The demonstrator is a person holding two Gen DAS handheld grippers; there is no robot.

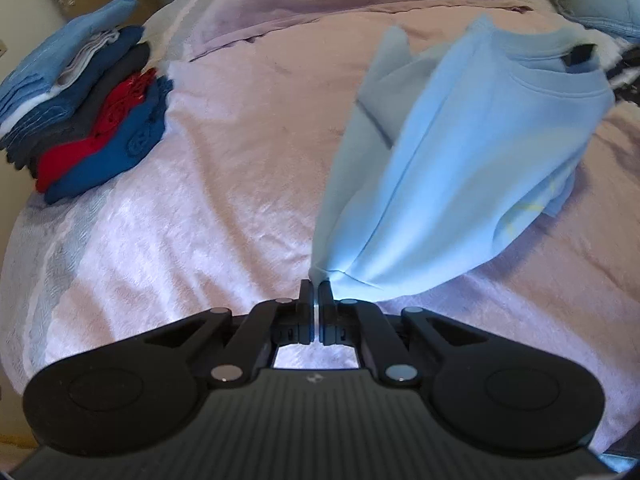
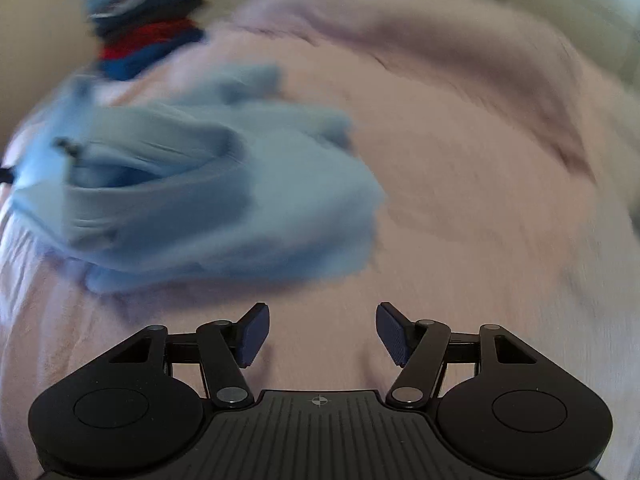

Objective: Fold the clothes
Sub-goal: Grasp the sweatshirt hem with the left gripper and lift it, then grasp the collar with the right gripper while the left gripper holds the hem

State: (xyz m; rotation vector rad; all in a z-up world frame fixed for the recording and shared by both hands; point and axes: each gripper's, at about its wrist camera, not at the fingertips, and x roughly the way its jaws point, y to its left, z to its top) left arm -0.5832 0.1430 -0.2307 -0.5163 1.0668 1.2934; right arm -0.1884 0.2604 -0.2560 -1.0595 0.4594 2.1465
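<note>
The left gripper (image 1: pixel 316 286) is clenched on an edge of the light blue T-shirt (image 1: pixel 460 152), lifting it off the bed (image 1: pixel 220 184). The right gripper (image 2: pixel 318 330) hangs released over bare bedding beside the shirt. It seems mid-fold; next, a second hold. A stack of folded clothes (image 1: pixel 88 100) sits at the far left edge. No writing is readable.

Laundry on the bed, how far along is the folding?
Done: a folded stack sits on the bed. In hand: the left claw is shut on a light blue shirt, unfolded and partly lifted. The right claw is open, empty. Left: folding and stacking that shirt.
</note>
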